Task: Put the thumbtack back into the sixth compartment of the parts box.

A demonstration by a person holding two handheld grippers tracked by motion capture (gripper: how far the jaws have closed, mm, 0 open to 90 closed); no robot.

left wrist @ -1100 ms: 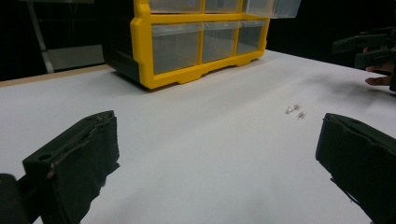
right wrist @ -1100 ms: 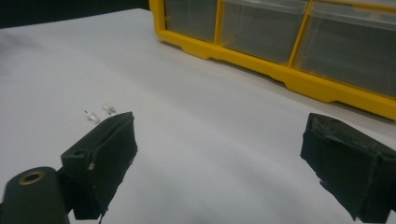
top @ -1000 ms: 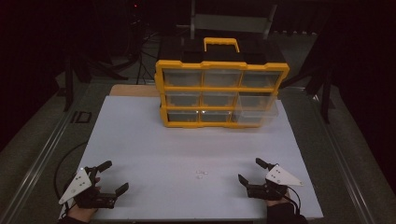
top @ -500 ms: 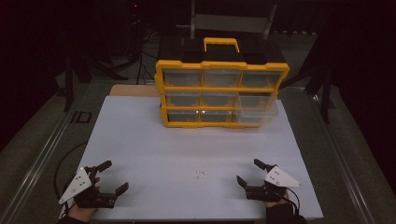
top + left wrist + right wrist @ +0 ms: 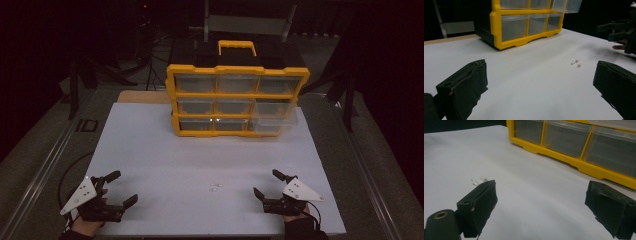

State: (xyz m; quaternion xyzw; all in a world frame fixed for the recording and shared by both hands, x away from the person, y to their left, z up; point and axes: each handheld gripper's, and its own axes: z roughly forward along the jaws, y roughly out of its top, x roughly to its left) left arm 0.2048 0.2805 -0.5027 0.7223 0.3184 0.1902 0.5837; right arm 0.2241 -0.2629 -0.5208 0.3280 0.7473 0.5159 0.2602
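My left gripper (image 5: 118,188) and right gripper (image 5: 268,184) both spread wide, empty, low over white table (image 5: 165,155). Two tiny clear parts (image 5: 216,186) lie between them. Yellow drawer organizer (image 5: 236,100) well ahead.

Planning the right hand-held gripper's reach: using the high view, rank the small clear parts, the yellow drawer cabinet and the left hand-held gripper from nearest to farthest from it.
1. Small clear parts, just to its left on the white sheet.
2. Yellow drawer cabinet, at the table's far side.
3. Left hand-held gripper, at the opposite near corner; it is only slightly farther than the cabinet.
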